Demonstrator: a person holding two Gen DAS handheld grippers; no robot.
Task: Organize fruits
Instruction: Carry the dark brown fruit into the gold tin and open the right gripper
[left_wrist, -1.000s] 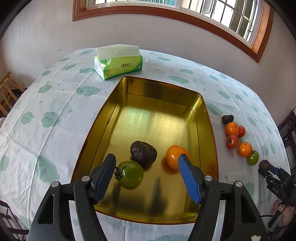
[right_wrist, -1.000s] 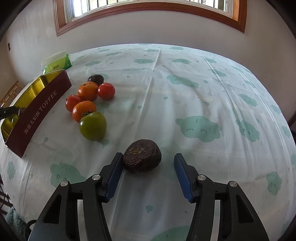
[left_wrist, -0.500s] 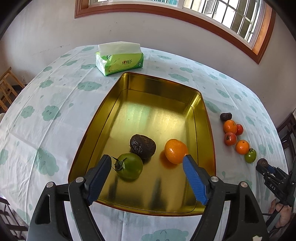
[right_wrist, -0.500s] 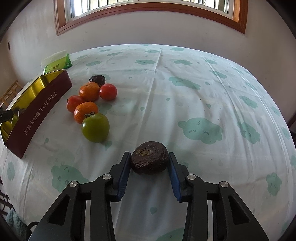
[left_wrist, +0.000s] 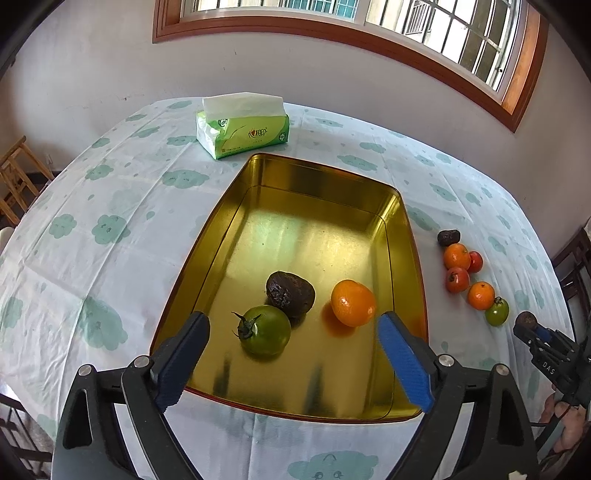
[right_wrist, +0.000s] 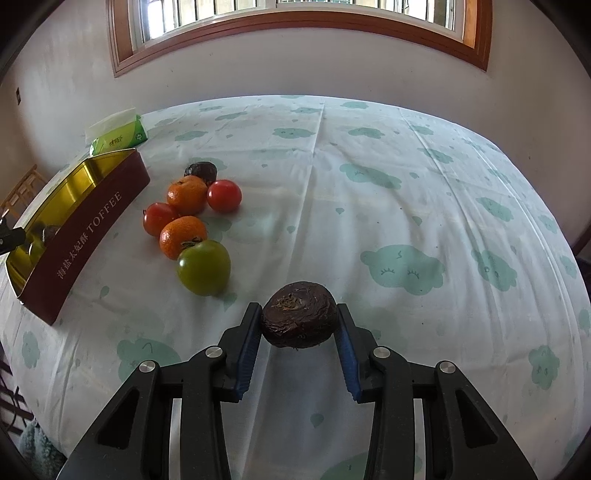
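My right gripper (right_wrist: 298, 334) is shut on a dark wrinkled fruit (right_wrist: 299, 319), held just above the tablecloth; both also show in the left wrist view (left_wrist: 526, 322). My left gripper (left_wrist: 291, 360) is open and empty above the near end of the gold tin (left_wrist: 332, 177). In the tin lie a green tomato (left_wrist: 266, 329), a dark fruit (left_wrist: 290, 289) and an orange (left_wrist: 352, 302). On the cloth to the tin's right lie a green tomato (right_wrist: 203, 267), two oranges (right_wrist: 182, 236), two red tomatoes (right_wrist: 224, 195) and a small dark fruit (right_wrist: 201, 171).
A green tissue pack (left_wrist: 242, 125) stands behind the tin. The tin's dark red side reads TOFFEE (right_wrist: 88, 230). The round table has a white cloth with green cloud prints (right_wrist: 402, 266). Wooden chairs (left_wrist: 16, 177) stand at the left.
My right gripper closed on the dark wrinkled fruit and lifted it slightly. My left gripper drew back and up from the tin, still open.
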